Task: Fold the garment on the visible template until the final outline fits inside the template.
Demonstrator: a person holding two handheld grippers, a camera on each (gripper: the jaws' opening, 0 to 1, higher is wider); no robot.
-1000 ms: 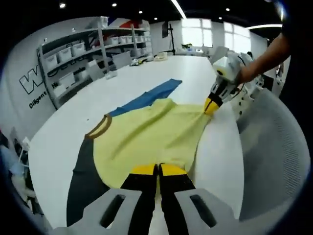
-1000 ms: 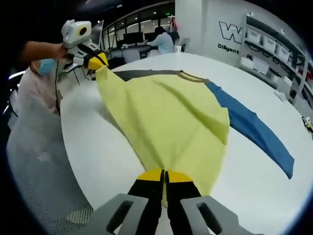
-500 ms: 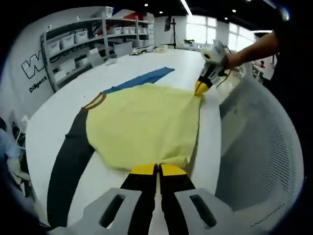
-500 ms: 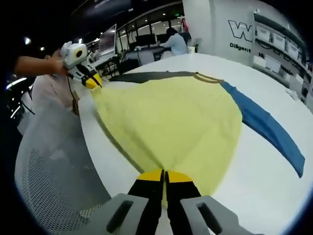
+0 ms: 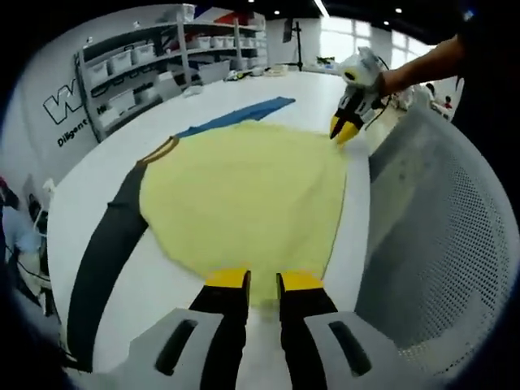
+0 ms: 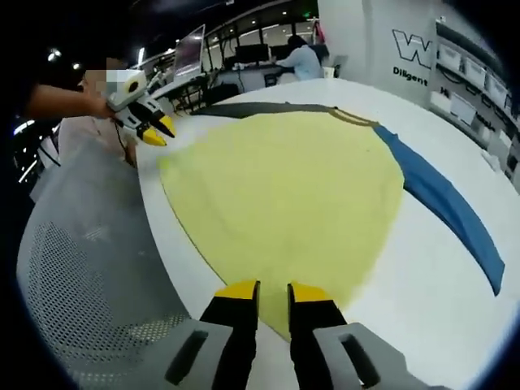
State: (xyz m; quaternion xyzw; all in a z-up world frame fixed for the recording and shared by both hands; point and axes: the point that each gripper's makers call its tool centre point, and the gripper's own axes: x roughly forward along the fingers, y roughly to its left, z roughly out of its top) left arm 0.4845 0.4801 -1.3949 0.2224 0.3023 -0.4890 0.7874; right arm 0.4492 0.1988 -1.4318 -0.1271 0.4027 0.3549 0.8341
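Observation:
A garment (image 5: 244, 187) with a yellow body, a brown collar (image 5: 158, 150), a dark grey sleeve (image 5: 101, 252) and a blue sleeve (image 5: 236, 116) lies spread flat on the white table (image 5: 268, 89). My left gripper (image 5: 264, 280) stands open at the hem's near corner, its jaws apart with nothing between them. My right gripper (image 5: 345, 130) hangs open just off the hem's far corner. In the right gripper view the garment (image 6: 292, 187) lies ahead of the open right gripper (image 6: 275, 291), and the left gripper (image 6: 158, 130) is open beside the hem's other corner.
A grey mesh chair back (image 5: 431, 244) stands close along the table edge by the hem, also seen as the chair back (image 6: 89, 292). Shelves with bins (image 5: 138, 73) line the far wall. A person (image 6: 301, 58) sits at a desk behind the table.
Both grippers were shut on the hem corners, pulling the garment flat. Now both have opened and let go, and the hem lies on the table.

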